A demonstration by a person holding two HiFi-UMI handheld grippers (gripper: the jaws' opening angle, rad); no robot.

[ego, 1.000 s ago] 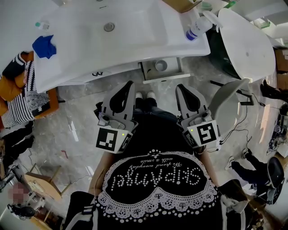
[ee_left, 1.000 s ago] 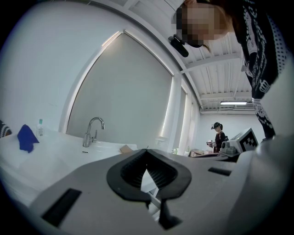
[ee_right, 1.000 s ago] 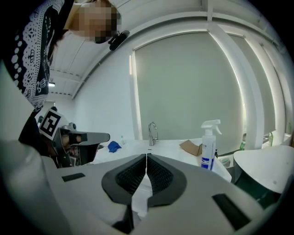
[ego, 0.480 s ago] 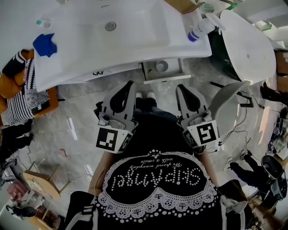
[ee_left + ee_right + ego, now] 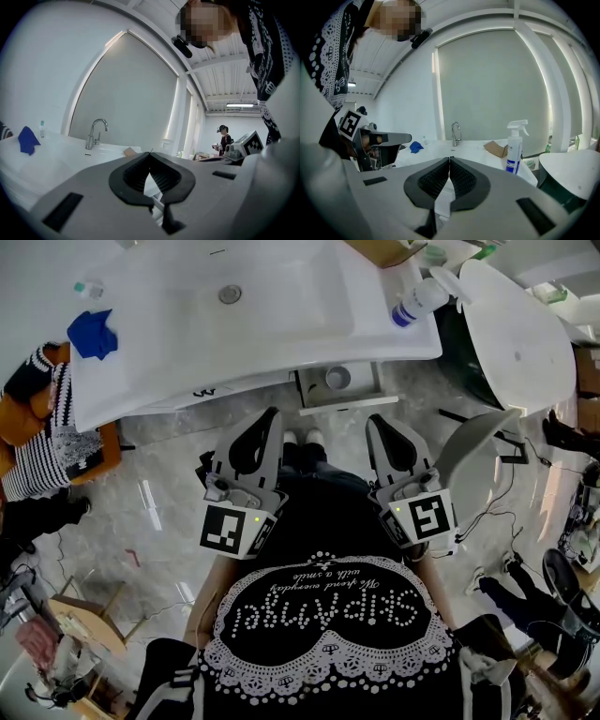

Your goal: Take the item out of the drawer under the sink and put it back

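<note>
**Drawer item lies ahead of and below both grippers; right gripper nearer**

The round, ring-like item (image 5: 337,378) sits in the open drawer (image 5: 343,408) under the white sink (image 5: 281,315). It appears upright with its opening facing up, and no long axis can be read from above. From the grippers it lies forward and lower, between the 2 and offset toward the right. The right gripper (image 5: 373,421) is judged the nearer; the left gripper (image 5: 270,414) stands further off to the side. Neither is near contact. Both sets of jaws are pressed together with nothing between them. Assessment: retrieval has not begun. The right gripper would need to spread its jaws, then go forward and down into the drawer.
</note>
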